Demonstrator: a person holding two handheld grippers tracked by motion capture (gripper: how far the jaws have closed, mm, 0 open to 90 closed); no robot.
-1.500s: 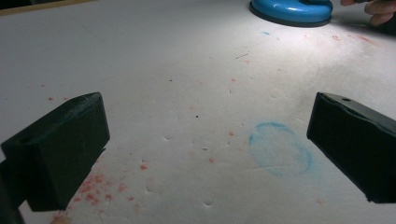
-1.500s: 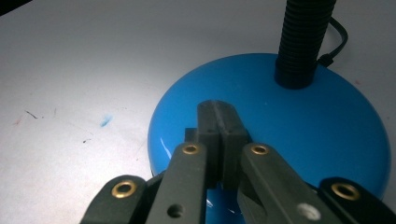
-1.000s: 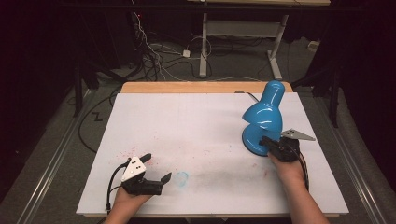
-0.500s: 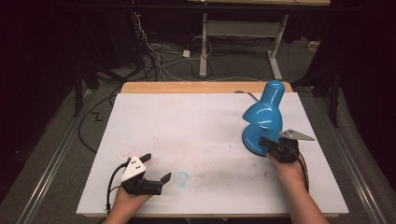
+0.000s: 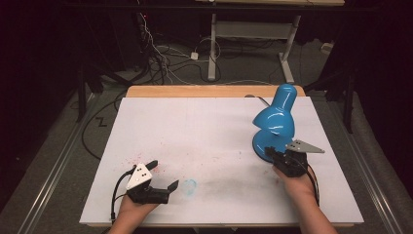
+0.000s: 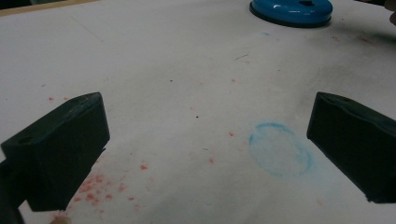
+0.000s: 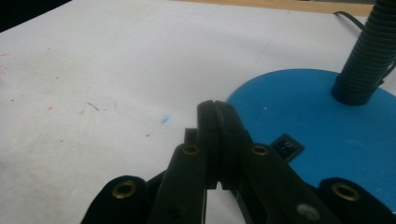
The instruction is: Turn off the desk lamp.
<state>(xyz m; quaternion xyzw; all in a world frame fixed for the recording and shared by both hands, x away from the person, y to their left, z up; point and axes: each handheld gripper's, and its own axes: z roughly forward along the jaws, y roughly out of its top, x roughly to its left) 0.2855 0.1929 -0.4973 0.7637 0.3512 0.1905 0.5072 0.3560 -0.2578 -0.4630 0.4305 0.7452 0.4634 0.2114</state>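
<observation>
Glossy blue desk lamp with ribbed gooseneck (image 5: 273, 127) stands far right on white worktop (image 5: 209, 131). Right tool (image 7: 215, 122) clenched, empty, over base near black rocker switch (image 7: 286, 147). Left tool (image 5: 160, 175) released, idle. Base likely heavy, slippery; grip gooseneck.

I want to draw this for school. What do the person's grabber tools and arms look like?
Both tools are black. The left gripper has two chunky, blocky black jaws, a white three-cornered plate with small dark dots on top, and a black cable looping behind. The right gripper has slim black jaws with brass-coloured rivets, a grey three-cornered plate and a black cable along the wrist. The forearms are bare, with no sleeves.
</observation>
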